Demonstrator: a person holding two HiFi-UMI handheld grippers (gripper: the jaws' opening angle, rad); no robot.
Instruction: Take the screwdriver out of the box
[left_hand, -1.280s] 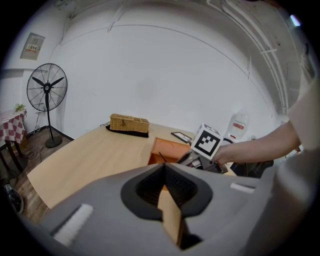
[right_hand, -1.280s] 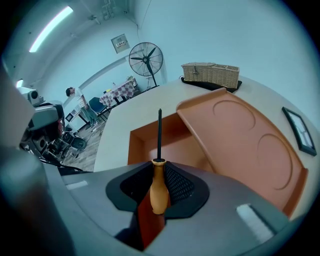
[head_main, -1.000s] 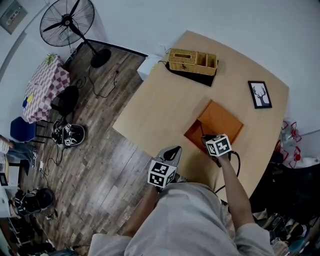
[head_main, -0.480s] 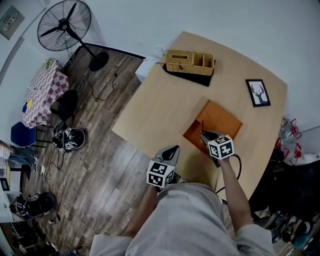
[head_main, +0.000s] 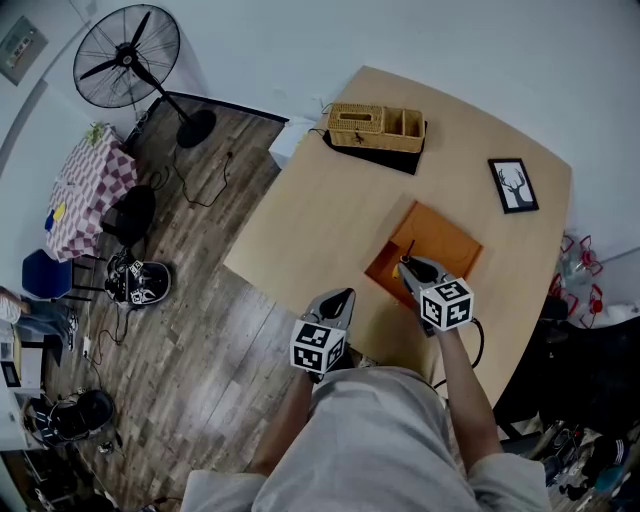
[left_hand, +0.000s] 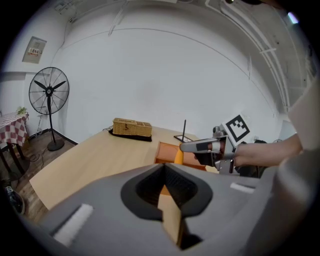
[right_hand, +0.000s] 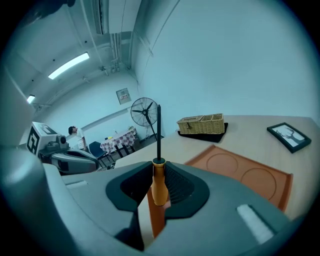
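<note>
Right gripper (head_main: 408, 266) grips the screwdriver (head_main: 408, 248) at the near edge of the box (head_main: 440, 240)!
Head view: the orange box lies on the bench (head_main: 330, 200), and the left gripper (head_main: 340, 298) hangs near-left of the box, apart from it. Left gripper view: its jaws stand apart, nothing between them. Right gripper view: jaws clenched on the orange handle, dark shaft upright, box just beyond to the right.

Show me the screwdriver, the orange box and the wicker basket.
screwdriver (right_hand: 159, 186): right gripper view, orange handle.
orange box (head_main: 441, 240): head view, bare floor.
wicker basket (head_main: 354, 120): head view, lidded end.
</note>
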